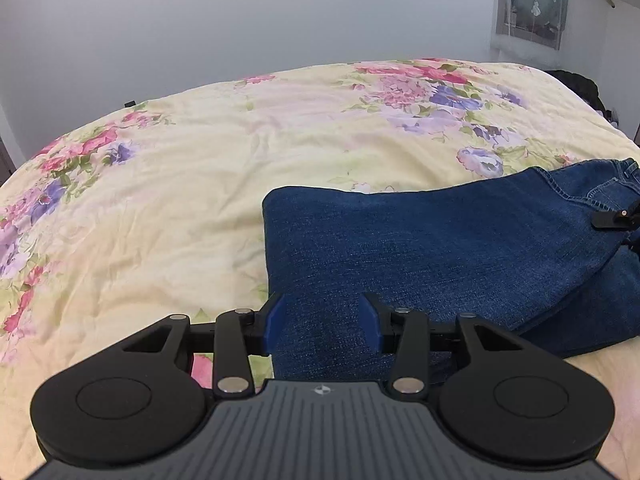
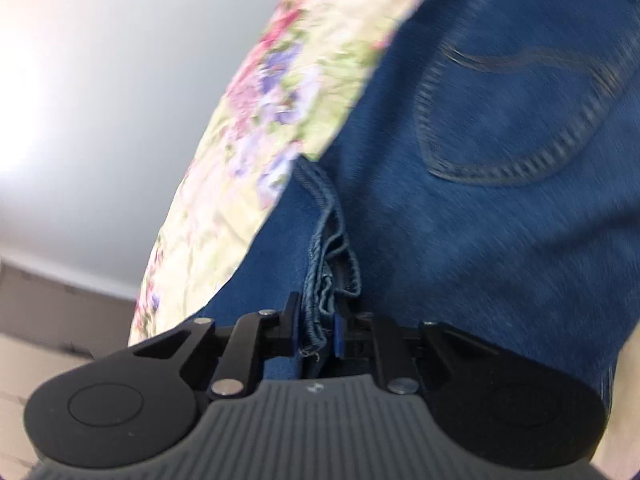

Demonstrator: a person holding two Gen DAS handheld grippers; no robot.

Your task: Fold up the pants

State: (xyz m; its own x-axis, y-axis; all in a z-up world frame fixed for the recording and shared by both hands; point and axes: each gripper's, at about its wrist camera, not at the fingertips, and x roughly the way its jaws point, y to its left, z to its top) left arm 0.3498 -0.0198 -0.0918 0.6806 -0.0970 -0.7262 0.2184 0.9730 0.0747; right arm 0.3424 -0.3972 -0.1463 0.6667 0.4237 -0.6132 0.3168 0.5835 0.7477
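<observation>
Blue denim pants (image 1: 440, 248) lie folded over on the floral bed cover (image 1: 200, 168), legs doubled toward the waist at the right. My left gripper (image 1: 322, 326) is open, its blue pads either side of the near folded edge of the pants, above the denim. My right gripper (image 2: 316, 330) is shut on the stacked leg hems (image 2: 324, 280) of the pants, over the seat with its back pocket (image 2: 508, 120). The right gripper's tip shows in the left wrist view (image 1: 612, 218) at the far right, on the waist area.
The bed cover (image 2: 260, 120) runs far left and back. A pale wall (image 1: 280, 12) stands behind the bed. A curtained window (image 1: 532, 0) is at the top right, with dark items (image 1: 580, 84) by the bed's far right corner.
</observation>
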